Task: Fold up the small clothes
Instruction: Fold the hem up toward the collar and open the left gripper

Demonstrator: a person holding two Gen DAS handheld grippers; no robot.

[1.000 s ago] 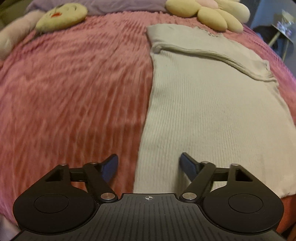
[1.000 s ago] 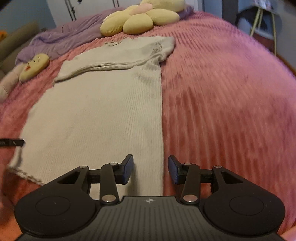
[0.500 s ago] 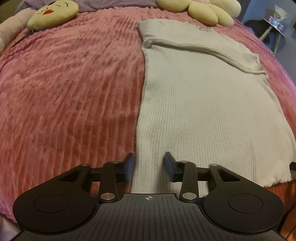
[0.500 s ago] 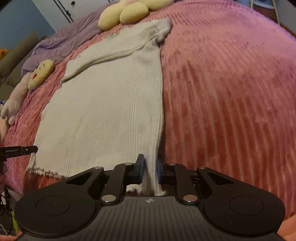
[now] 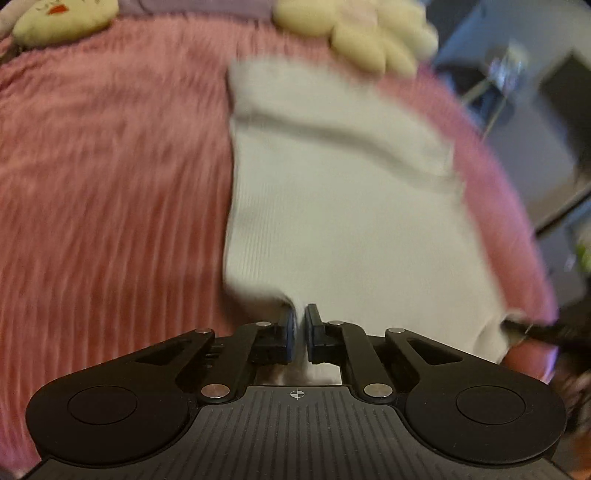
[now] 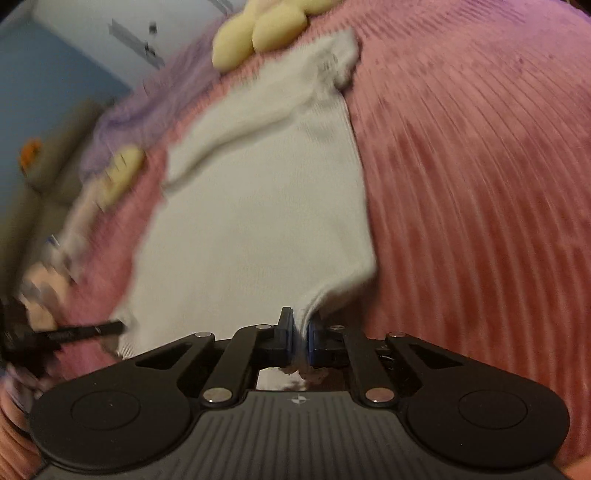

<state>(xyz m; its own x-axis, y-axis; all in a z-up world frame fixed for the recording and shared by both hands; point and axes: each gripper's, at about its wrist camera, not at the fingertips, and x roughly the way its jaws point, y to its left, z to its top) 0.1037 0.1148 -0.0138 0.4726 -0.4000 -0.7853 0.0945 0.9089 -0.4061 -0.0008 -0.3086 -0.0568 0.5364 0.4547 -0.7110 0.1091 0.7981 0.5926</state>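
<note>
A cream ribbed knit top point(image 5: 343, 206) lies flat on the pink bed cover, its sleeve folded across the chest. My left gripper point(image 5: 300, 325) is shut on the top's near left hem corner, which is lifted off the cover. My right gripper point(image 6: 300, 328) is shut on the near right hem corner of the same top point(image 6: 258, 206), also lifted. The right gripper's finger shows at the right edge of the left wrist view point(image 5: 535, 330). The left gripper's finger shows at the left of the right wrist view point(image 6: 85, 332). Both views are blurred.
The pink ribbed bed cover point(image 5: 110, 184) spreads all around. A yellow flower cushion point(image 5: 369, 37) lies beyond the top's collar. A yellow face cushion point(image 5: 62, 14) sits at the far left. A purple blanket point(image 6: 147, 110) lies behind. Furniture stands past the bed's right edge point(image 5: 517, 92).
Both grippers closed on the hem corners and lifted them; the near hem has bunched up off the cover. Both cameras are moving, so the views are now blurred.
</note>
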